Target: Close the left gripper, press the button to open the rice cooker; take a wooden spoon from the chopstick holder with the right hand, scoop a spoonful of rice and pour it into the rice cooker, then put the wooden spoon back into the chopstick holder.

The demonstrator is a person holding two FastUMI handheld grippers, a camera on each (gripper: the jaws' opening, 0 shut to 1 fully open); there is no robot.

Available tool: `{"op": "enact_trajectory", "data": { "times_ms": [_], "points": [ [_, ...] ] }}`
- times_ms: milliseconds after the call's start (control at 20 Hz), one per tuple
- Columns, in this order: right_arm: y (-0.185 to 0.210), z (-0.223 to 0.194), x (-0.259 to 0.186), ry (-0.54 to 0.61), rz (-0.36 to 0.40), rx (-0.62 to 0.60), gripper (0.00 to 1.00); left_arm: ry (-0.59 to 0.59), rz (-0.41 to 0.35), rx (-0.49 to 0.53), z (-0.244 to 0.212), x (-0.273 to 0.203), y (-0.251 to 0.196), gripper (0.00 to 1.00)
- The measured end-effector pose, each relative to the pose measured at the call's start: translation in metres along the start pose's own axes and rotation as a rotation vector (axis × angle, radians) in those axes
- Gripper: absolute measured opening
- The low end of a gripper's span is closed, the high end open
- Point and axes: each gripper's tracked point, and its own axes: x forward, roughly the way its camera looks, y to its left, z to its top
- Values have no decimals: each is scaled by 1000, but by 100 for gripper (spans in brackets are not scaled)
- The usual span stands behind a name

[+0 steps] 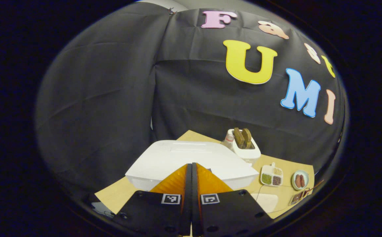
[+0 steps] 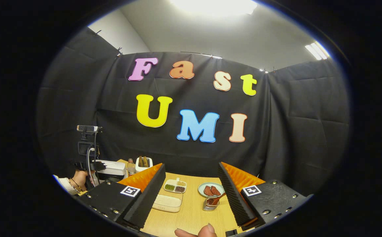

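The wooden table is carrying everything. On it the white rice cooker is sitting with its flat lid down, directly ahead of the left gripper, whose fingers are pressing together with nothing between them. The right gripper is hovering with its fingers spread wide and empty. Between them, farther off, the metal chopstick holder is standing upright, a wooden spoon leaning out of it.
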Motion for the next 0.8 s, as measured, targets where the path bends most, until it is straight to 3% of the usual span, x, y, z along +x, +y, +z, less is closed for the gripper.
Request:
{"op": "enact_trajectory", "data": {
  "times_ms": [300,350,450,800],
  "points": [
    [-4,2,-4,-9,-7,1,97,-74,-4,-24,24,-12,4,12],
    [-5,2,-5,-10,-8,1,97,-82,-2,-18,27,-19,5,6],
    [-7,2,-6,-9,-10,5,97,-91,-17,-28,29,-25,1,11],
    [-22,0,-12,-17,-38,8,97,-143,-69,-12,43,-61,-13,9]
  ]
}}
